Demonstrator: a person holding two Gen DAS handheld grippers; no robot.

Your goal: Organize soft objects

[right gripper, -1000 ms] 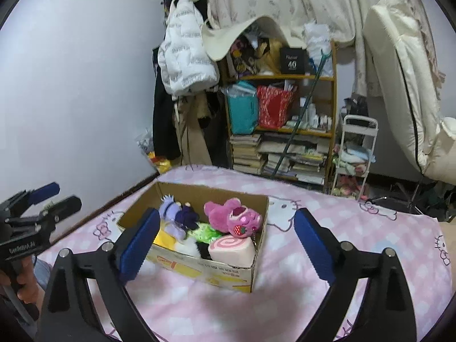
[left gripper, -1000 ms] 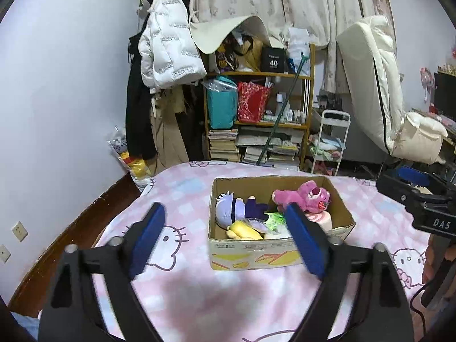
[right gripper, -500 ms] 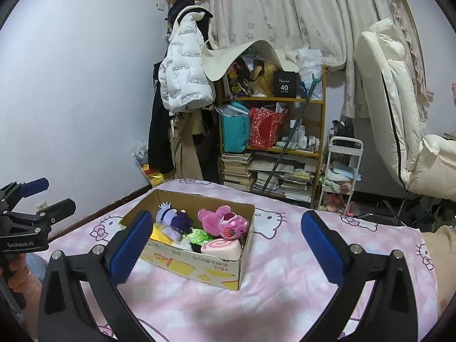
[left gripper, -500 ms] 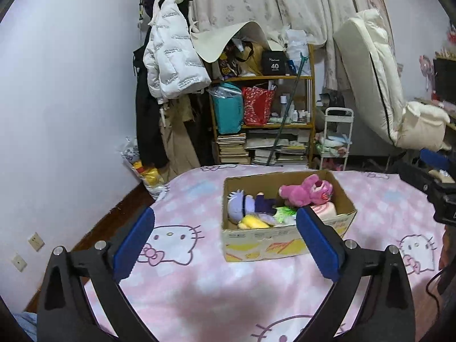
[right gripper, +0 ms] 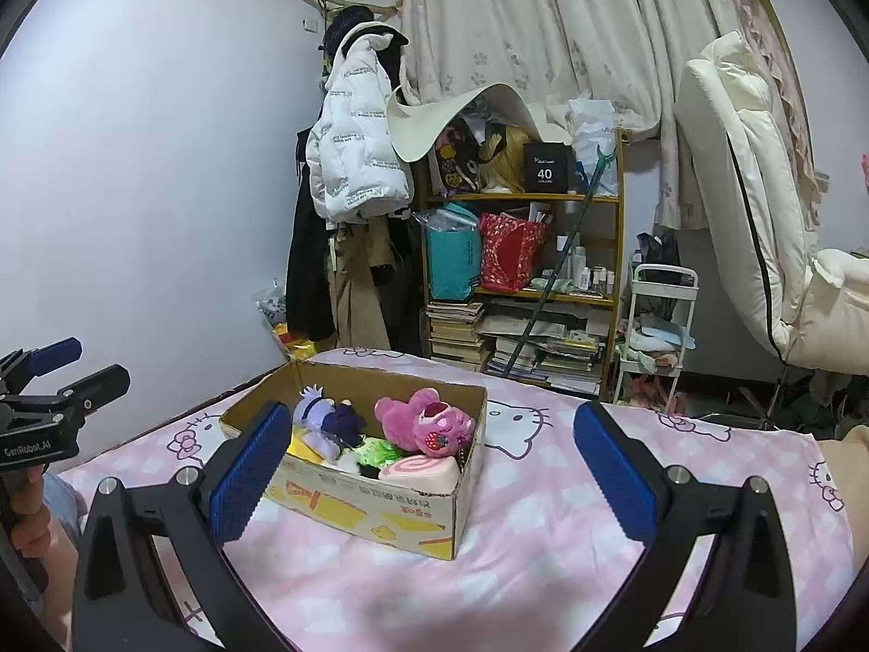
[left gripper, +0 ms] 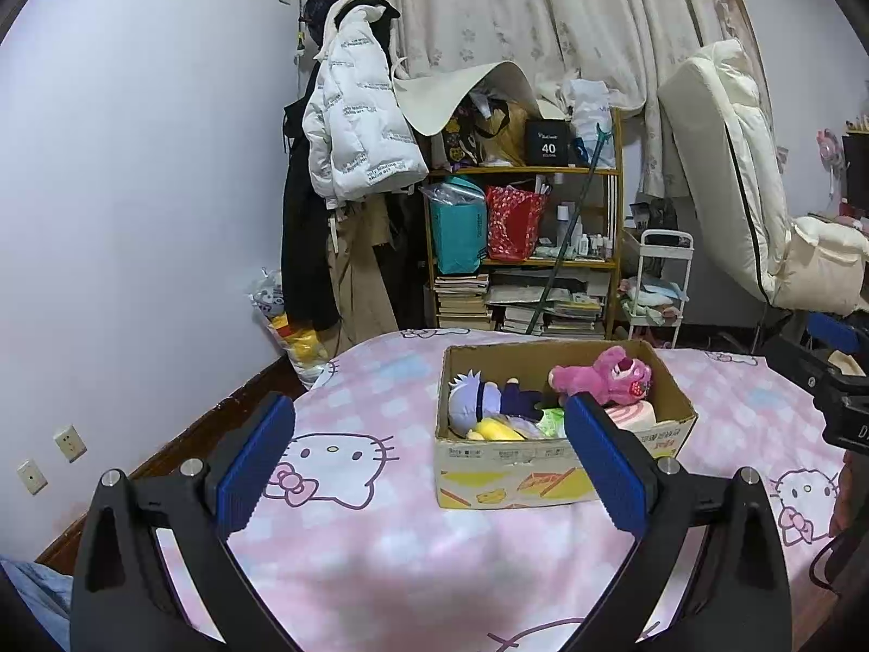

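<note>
**Box of plushies, nothing in hand**

The open brown cardboard box (left gripper: 554, 467) of plush toys sits on my pink cat-print bedspread (left gripper: 380, 559), long axis running left-right in the left view. The pink plush bear (right gripper: 426, 424) lies on top and could snag coming out. My left gripper (left gripper: 429, 456) and right gripper (right gripper: 429, 472) are both spread wide, empty.

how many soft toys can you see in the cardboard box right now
5 visible: pink bear at the right, white-haired doll left, yellow plush, green one mid-box, swirl roll front right. Others may be hidden.
</note>
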